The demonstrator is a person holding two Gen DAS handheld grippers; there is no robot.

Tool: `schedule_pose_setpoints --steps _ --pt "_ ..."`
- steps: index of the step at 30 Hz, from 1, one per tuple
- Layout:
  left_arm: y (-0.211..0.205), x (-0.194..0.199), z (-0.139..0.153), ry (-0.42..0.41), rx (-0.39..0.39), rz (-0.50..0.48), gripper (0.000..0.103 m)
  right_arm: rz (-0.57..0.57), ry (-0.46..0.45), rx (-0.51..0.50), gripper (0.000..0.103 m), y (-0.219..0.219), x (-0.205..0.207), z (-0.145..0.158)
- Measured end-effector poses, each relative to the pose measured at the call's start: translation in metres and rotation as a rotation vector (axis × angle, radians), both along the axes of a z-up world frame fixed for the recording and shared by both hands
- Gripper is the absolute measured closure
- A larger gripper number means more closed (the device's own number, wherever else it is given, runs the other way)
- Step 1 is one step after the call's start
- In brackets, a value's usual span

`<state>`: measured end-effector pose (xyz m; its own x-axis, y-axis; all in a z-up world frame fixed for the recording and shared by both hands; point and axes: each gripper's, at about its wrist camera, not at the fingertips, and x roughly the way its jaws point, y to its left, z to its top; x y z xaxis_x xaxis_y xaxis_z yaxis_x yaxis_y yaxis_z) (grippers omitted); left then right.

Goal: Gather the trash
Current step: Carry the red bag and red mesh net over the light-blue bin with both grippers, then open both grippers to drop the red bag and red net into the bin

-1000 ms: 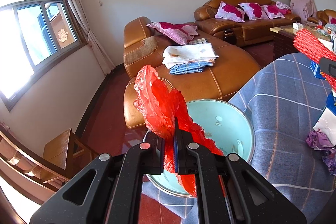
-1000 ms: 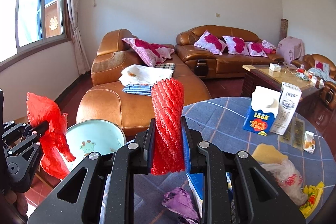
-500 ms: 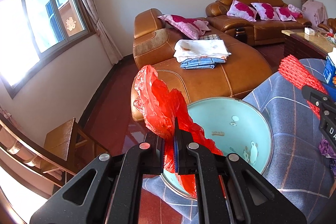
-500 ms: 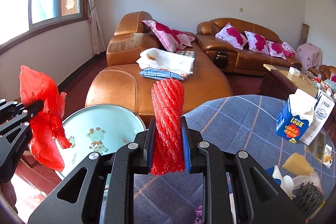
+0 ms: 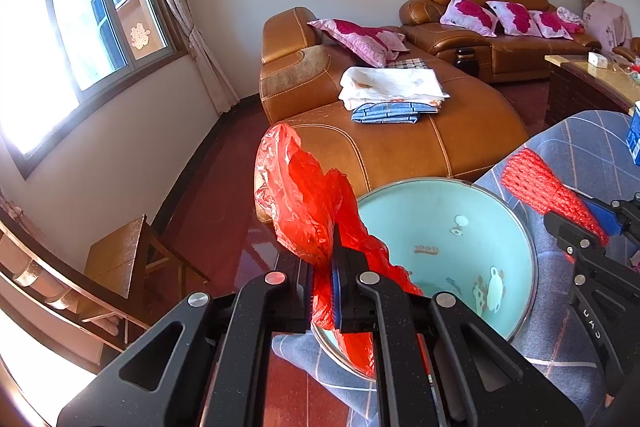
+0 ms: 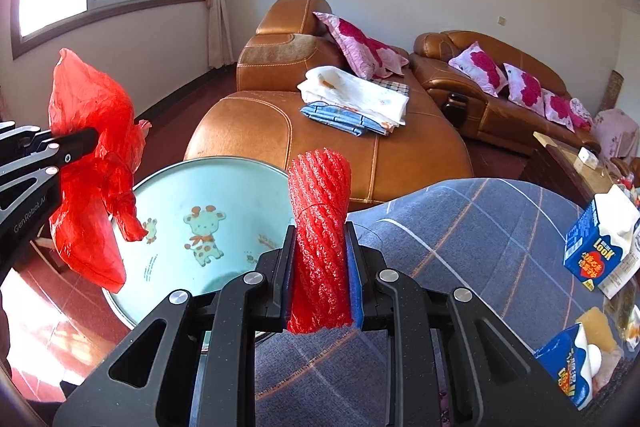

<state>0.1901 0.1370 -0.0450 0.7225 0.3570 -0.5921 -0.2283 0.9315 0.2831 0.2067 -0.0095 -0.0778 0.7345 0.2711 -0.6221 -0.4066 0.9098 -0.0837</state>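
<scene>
— While the window side lies at far left, what does the left gripper (image 5: 325, 279) hold?
— Its jaws are pinched on a crumpled red plastic bag (image 5: 308, 207); the bag bulges up above the jaws and a tail of it hangs down below them, over the near rim of the teal basin (image 5: 448, 227). From the right wrist view the same bag (image 6: 92, 163) hangs at the basin's left edge.

— And the basin itself?
— It sits at the edge of the worktop (image 6: 472, 227), which is covered in a blue-grey checked cloth. Cartoon animals are printed inside it, a giraffe among them. Behind it stands a brown leather sofa (image 6: 360, 147) with folded cloths (image 6: 356, 99) on the seat.

— Further right?
— The right gripper (image 6: 320, 267) has its jaws pressed against a roll of red foam netting (image 6: 320, 219), which stands upright between them, its top over the basin's right rim. In the left wrist view the netting (image 5: 540, 183) pokes out just beside the basin, over the cloth.

— Anything past that?
— A blue and white milk carton (image 6: 596, 243) stands on the worktop at far right, with more packaging (image 6: 576, 359) lying nearer, low in the right corner.
</scene>
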Motion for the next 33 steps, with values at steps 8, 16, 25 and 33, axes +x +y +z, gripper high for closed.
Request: schedule_pose_setpoints --steps 8,16,25,33 --pt "0.002 0.005 -0.009 0.032 -0.018 -0.021 0.094 0.03 0.013 -0.014 0.08 0.01 -0.001 -0.005" --pt "0.003 0.008 -0.016 0.056 -0.031 -0.027 0.093 0.071 0.007 -0.014 0.08 0.015 -0.004 -0.005" --pt "0.006 0.008 -0.016 0.051 -0.038 -0.016 0.058 0.079 0.006 -0.004 0.068 0.015 -0.003 -0.004" --pt "0.006 0.007 -0.019 0.051 -0.043 -0.015 0.046 0.063 0.004 0.003 0.051 0.012 -0.002 -0.004"
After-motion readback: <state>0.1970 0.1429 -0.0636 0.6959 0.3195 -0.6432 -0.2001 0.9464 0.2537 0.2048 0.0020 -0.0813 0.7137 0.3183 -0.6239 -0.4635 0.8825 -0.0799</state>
